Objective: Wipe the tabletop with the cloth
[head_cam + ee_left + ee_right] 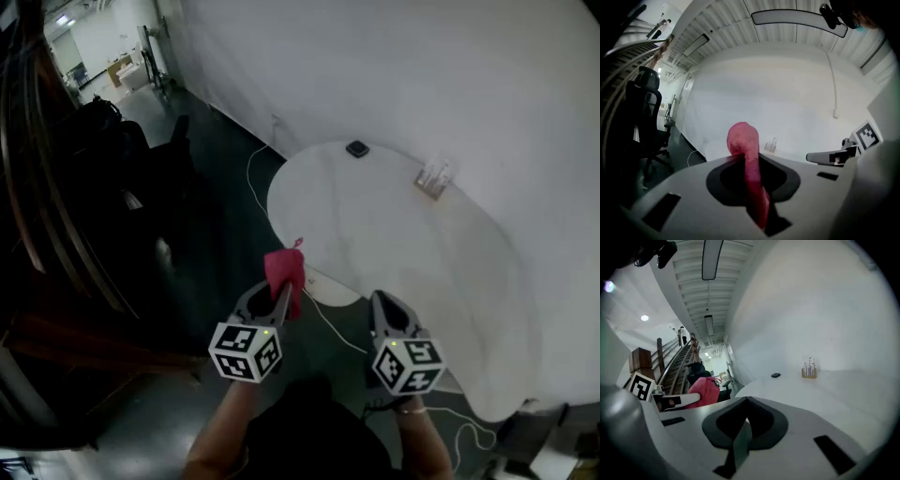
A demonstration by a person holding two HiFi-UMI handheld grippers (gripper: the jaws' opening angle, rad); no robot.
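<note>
left tool [278, 302] clamped on cloth [284, 272] | cloth long axis along jaws, tip forward | right tool [385, 304] closed, empty

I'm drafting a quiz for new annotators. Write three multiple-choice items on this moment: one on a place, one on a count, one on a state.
1. The small dark object lies: A at the table's far edge; B at its near edge; C off it.
2. Things on the table: A one; B two; C four.
3. The left gripper's jaws are: A wide apart; B shut on nothing; C shut on the cloth.
1 A: it sits at the rim farthest from the camera. 2 B: only the dark object and a small stand. 3 C: pink cloth sticks up between the closed jaws.
</note>
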